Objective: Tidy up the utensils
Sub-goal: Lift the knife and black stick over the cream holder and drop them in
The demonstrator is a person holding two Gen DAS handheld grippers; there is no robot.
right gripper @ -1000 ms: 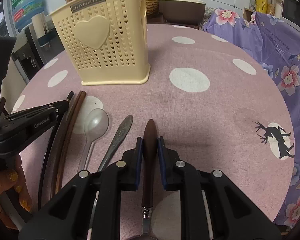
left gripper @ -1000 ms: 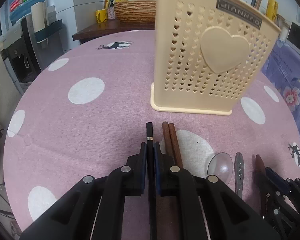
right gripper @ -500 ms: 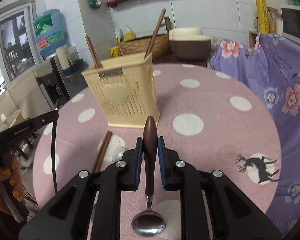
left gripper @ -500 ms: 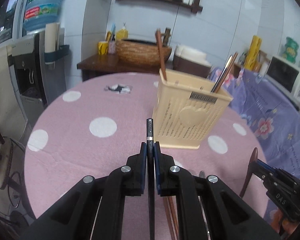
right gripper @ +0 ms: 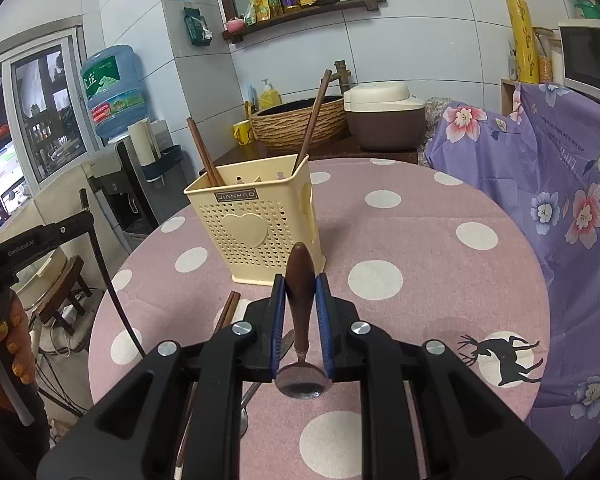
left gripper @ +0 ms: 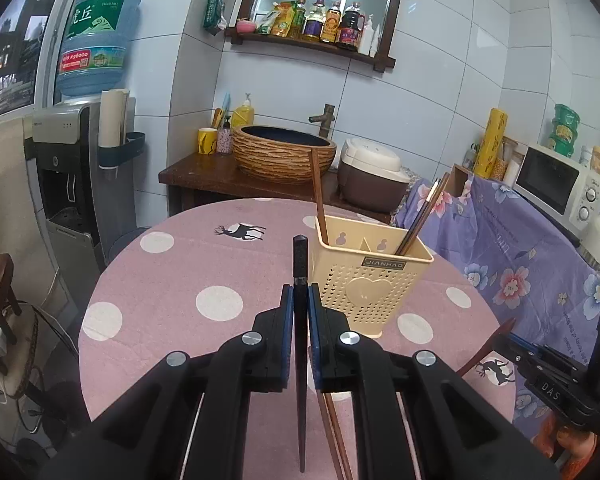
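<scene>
Pink polka-dot table [left gripper: 172,280] is carrying the cream utensil holder [left gripper: 370,280], which is standing upright mid-table with wooden chopsticks [left gripper: 318,192] leaning inside. My left gripper [left gripper: 300,300] is clamping a black chopstick [left gripper: 300,264], raised off the table, near the holder. My right gripper [right gripper: 300,292] is pinching a wooden-handled spoon [right gripper: 300,280], bowl hanging toward me. Brown chopsticks [right gripper: 228,312] are lying on the table.

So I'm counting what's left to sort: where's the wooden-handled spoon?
In the right wrist view the wooden-handled spoon is clamped in the right gripper, handle forward, held above the table just before the cream utensil holder.
</scene>
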